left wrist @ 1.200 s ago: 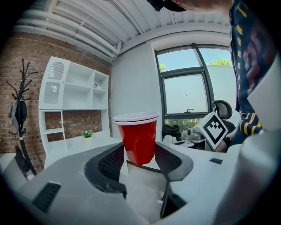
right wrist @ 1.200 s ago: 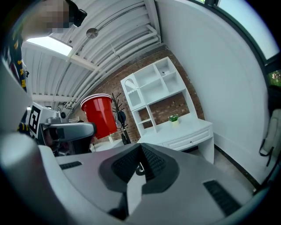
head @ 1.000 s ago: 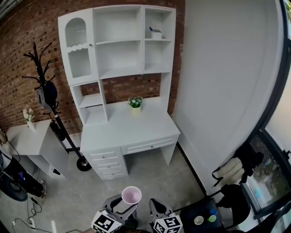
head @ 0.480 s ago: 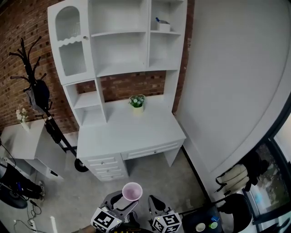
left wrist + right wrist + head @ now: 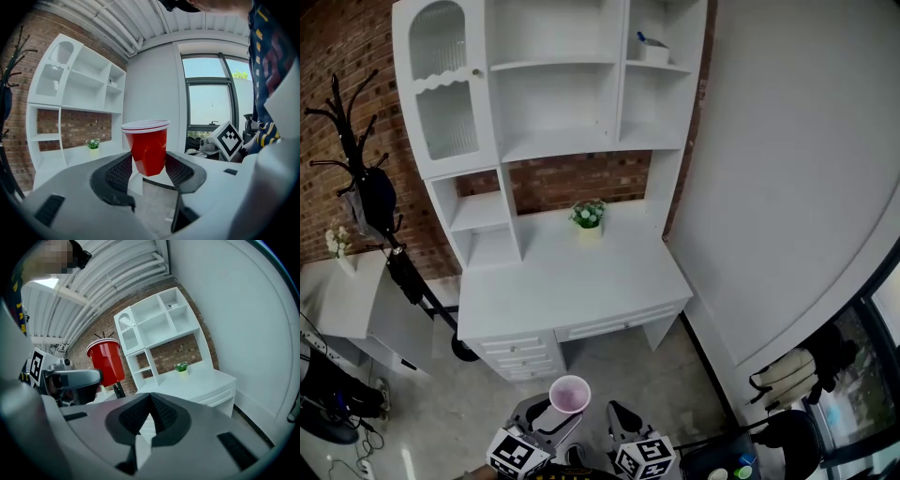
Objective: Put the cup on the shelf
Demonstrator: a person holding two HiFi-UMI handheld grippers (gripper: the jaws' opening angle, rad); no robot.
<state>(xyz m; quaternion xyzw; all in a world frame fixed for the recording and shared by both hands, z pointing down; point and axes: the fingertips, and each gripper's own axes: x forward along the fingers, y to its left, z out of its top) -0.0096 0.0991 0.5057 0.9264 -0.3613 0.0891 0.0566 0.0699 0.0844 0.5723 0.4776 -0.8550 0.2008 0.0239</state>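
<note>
Nearer than before, the shelf is still well apart: left tongs grip the upright cup, right tongs are closed and empty, so I judge carrying continues, then a lift onto it.

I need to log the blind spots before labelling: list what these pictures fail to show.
- Head view: the cup below its rim, hidden by the left gripper.
- Head view: what stands behind the ribbed cabinet door, blurred by the glass.
- Head view: contents of the small box on the upper right shelf, too small.
- Head view: the dark table at bottom right, cut off by the edge.
</note>
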